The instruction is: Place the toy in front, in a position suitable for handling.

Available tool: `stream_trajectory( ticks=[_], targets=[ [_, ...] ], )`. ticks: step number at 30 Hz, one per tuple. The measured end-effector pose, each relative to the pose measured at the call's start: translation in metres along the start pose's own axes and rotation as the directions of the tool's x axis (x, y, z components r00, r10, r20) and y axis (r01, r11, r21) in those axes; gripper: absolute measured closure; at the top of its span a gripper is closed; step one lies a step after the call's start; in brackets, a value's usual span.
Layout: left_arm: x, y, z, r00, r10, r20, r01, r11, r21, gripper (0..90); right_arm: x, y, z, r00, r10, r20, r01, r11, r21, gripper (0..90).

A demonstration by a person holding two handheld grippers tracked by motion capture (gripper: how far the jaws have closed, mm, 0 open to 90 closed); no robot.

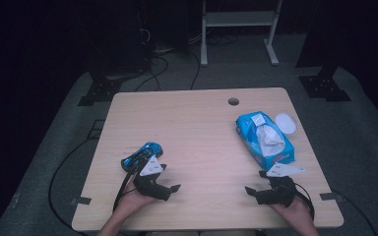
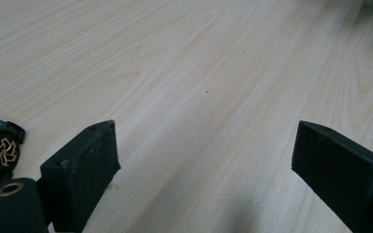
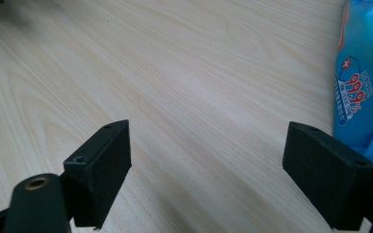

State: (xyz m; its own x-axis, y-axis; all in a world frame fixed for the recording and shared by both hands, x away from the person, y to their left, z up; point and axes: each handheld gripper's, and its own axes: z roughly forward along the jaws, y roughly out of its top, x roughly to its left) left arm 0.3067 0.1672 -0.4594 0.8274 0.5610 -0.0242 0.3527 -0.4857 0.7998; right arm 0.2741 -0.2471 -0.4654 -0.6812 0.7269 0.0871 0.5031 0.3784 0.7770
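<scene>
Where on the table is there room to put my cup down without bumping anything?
The widest bare wood is the middle, between the blue toy car at the left and the blue wipes pack at the right, back to the round hole. The far left corner is bare too. It is crowded near the front, where the left gripper and right gripper rest, both open.

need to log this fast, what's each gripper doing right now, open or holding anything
Left gripper: open, nothing between the jaws; the blue toy car sits just beside it.
Right gripper: open, holding nothing; the blue tissue pack is next to it.
</scene>
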Motion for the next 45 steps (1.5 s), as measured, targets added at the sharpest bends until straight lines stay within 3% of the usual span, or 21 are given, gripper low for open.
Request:
stream_trajectory(
  ticks=[13, 18, 31, 39, 42, 45],
  targets=[
    [0.010, 0.005, -0.013, 0.9986, 0.005, -0.053, -0.006, 0.9998, -0.021, 9.1, -0.001, -0.001, -0.002, 0.9999, 0.012, 0.001, -0.012, 1.000, -0.011, 16.9],
    [0.021, 0.010, -0.021, 0.9973, -0.010, -0.073, 0.008, 0.9996, -0.029, 9.1, -0.002, -0.002, -0.005, 0.9996, 0.027, 0.006, -0.027, 1.000, -0.015, 16.8],
    [0.049, 0.020, -0.037, 0.9915, -0.020, -0.128, 0.015, 0.9992, -0.037, 8.7, 0.000, 0.000, -0.003, 0.9999, 0.012, 0.003, -0.012, 1.000, -0.012, 16.8],
    [0.074, 0.019, -0.038, 0.9838, -0.027, -0.177, 0.027, 0.9996, -0.002, 8.7, 0.002, 0.000, -0.003, 1.0000, 0.010, -0.001, -0.010, 1.000, -0.014, 16.9],
    [0.088, 0.018, -0.034, 0.9785, -0.015, -0.206, 0.029, 0.9972, 0.068, 8.7, 0.003, 0.000, -0.002, 1.0000, 0.003, -0.004, -0.003, 1.000, -0.007, 16.9],
    [0.094, 0.017, -0.033, 0.9781, -0.025, -0.207, 0.040, 0.9968, 0.069, 9.0, 0.003, 0.001, -0.002, 1.0000, 0.000, -0.005, -0.001, 1.000, -0.004, 16.9]
  ],
)
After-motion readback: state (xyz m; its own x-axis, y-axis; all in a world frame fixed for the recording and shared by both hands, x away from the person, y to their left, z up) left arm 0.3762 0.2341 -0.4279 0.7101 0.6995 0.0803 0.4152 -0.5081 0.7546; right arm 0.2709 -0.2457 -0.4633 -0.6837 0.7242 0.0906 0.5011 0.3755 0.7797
